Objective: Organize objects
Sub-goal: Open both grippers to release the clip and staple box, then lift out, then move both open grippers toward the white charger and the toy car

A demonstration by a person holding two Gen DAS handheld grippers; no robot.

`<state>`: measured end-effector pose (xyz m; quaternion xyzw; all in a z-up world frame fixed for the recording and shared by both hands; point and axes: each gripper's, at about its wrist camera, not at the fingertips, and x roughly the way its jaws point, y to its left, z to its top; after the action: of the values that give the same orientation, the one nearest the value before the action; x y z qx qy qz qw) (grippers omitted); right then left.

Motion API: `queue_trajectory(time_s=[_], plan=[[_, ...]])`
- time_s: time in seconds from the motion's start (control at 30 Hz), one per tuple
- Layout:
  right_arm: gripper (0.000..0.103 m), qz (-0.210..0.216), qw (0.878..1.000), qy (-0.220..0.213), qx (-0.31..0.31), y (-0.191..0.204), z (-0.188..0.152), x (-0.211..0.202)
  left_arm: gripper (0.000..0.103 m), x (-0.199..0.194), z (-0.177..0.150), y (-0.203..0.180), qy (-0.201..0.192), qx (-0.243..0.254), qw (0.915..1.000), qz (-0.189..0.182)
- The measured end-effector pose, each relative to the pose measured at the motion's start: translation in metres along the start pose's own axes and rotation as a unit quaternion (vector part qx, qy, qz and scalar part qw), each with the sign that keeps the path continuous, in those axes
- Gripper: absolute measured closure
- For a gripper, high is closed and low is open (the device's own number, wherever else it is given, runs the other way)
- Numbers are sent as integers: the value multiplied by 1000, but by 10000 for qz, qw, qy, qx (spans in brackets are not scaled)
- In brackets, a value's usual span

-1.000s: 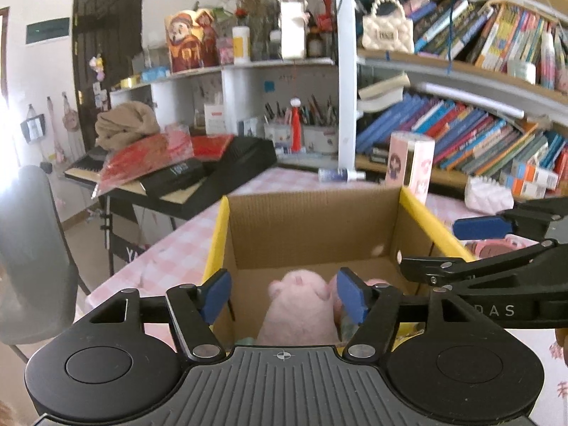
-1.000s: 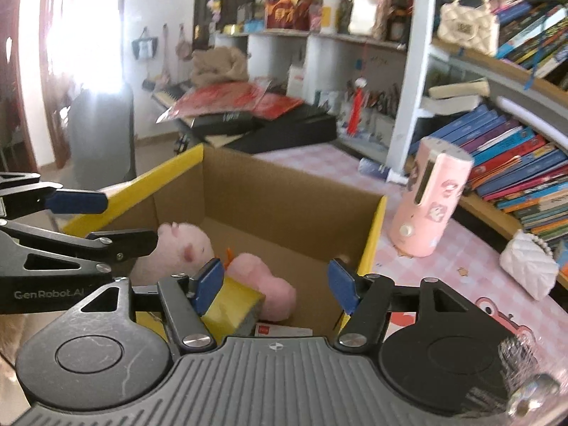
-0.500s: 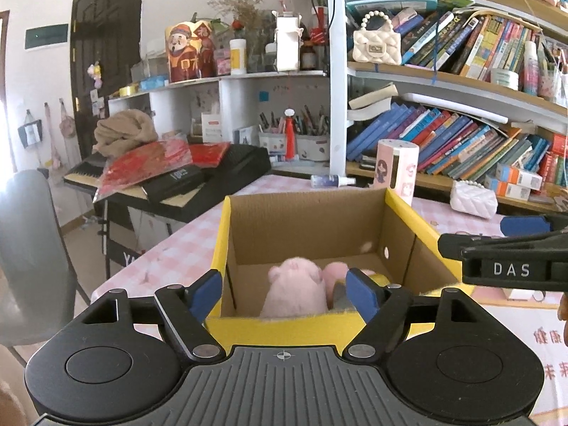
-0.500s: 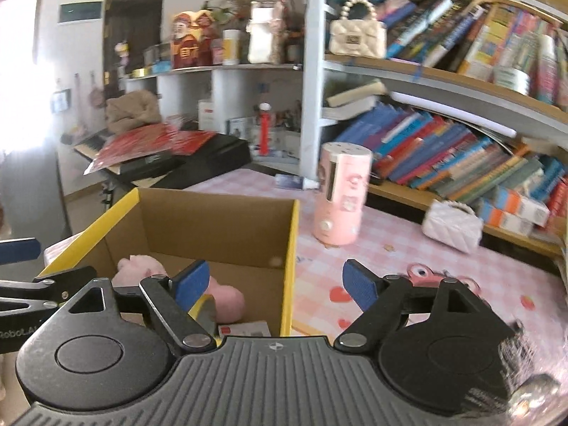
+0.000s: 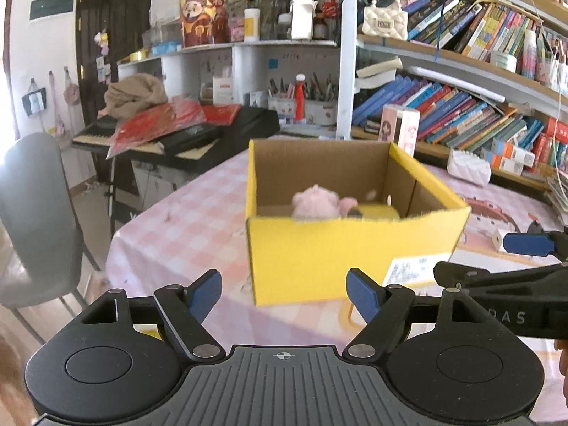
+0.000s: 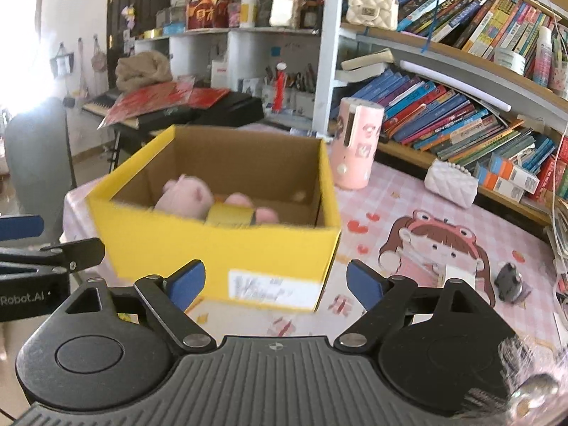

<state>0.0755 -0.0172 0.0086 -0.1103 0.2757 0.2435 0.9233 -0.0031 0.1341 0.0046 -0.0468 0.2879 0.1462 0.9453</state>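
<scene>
We see our left hand-held gripper (image 5: 284, 293) low in the left wrist frame, its blue pads spread with nothing between them; its jaws have just been opening. Our right hand-held gripper (image 6: 275, 284) sits likewise at the bottom of the right wrist frame, pads wide apart and empty, its jaws also just opening. Beyond both, at mid-frame, the yellow cardboard box (image 5: 348, 248) stands upright on the pink checked surface (image 5: 184, 223), open top upward, its long axis running away from us toward the bookshelf (image 6: 461, 81). Inside lie a pink plush toy (image 6: 186, 195) and a yellow roll (image 6: 230, 214). A pink cylinder (image 6: 356, 145) stands just beyond the box's far right corner.
</scene>
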Motion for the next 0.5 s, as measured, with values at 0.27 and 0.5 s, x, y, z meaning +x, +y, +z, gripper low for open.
queue_trajectory(time_s=[0.27,0.5], plan=[[15,-18,9998,202,30,20,-27,-22,24,-18,-24,8,293,98,9995,-56],[14,-59,9993,341,110,29,-46,-35,24,-28,-40,8,439,212,9987,-160]])
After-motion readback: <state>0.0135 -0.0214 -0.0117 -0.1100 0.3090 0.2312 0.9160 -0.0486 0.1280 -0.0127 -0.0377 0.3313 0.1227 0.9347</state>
